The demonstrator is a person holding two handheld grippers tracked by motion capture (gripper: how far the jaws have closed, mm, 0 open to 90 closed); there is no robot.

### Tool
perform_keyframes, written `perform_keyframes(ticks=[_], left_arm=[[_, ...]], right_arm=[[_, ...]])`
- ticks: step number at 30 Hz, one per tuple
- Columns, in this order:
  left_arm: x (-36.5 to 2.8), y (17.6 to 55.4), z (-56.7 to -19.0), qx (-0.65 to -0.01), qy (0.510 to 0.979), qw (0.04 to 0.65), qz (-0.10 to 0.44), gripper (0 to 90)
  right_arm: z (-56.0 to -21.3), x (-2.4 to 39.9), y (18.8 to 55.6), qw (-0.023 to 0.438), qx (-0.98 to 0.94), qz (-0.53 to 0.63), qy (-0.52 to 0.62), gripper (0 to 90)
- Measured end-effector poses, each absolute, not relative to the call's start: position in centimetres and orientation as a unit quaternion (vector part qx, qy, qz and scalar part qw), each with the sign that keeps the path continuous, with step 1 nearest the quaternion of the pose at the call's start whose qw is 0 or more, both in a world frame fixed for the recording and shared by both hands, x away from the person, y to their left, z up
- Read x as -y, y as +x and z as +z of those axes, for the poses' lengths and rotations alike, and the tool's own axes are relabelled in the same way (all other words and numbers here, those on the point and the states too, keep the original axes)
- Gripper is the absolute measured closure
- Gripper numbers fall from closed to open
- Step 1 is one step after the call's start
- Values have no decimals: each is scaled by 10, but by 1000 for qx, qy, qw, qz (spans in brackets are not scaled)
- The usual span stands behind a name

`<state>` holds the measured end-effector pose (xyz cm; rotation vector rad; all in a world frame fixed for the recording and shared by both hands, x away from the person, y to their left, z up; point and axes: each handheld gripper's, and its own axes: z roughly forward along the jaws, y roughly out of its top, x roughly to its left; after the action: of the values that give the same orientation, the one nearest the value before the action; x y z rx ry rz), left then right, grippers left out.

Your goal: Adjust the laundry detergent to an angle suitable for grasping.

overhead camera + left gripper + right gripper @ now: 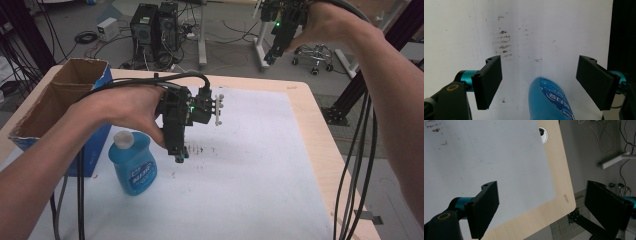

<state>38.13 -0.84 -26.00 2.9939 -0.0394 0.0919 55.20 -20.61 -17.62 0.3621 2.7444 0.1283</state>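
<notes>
A blue bottle [132, 162] with a white cap stands upright on the white sheet [250, 150], near the table's left. My left gripper [179, 156] hangs just right of it, pointing down at the sheet. In the left gripper view this gripper [539, 58] is open, and the bottle [550, 101] rises from the bottom edge between the jaws without touching either. My right gripper [270, 59] is held high beyond the table's far right corner. Its own view shows this gripper [542, 183] open with nothing between the jaws, above the table's wooden edge [559, 170].
An open cardboard box [65, 95] with a blue side stands at the table's left edge, behind the bottle. Dark smudges [200, 149] mark the sheet under the left gripper. Black cables [357, 150] hang past the right edge. Computer towers [152, 30] and a stool [315, 55] stand on the floor beyond.
</notes>
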Motion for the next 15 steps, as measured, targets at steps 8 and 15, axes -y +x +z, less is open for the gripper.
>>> perform_keyframes(ticks=[8, 15], left_arm=[[9, 378, -260, 14, 997, 74, 34, 211], [9, 377, -260, 12, 997, 74, 32, 211]], right_arm=[[-174, 202, 547, 192, -973, 44, 121, 119], [-177, 204, 548, 189, -973, 39, 125, 119]])
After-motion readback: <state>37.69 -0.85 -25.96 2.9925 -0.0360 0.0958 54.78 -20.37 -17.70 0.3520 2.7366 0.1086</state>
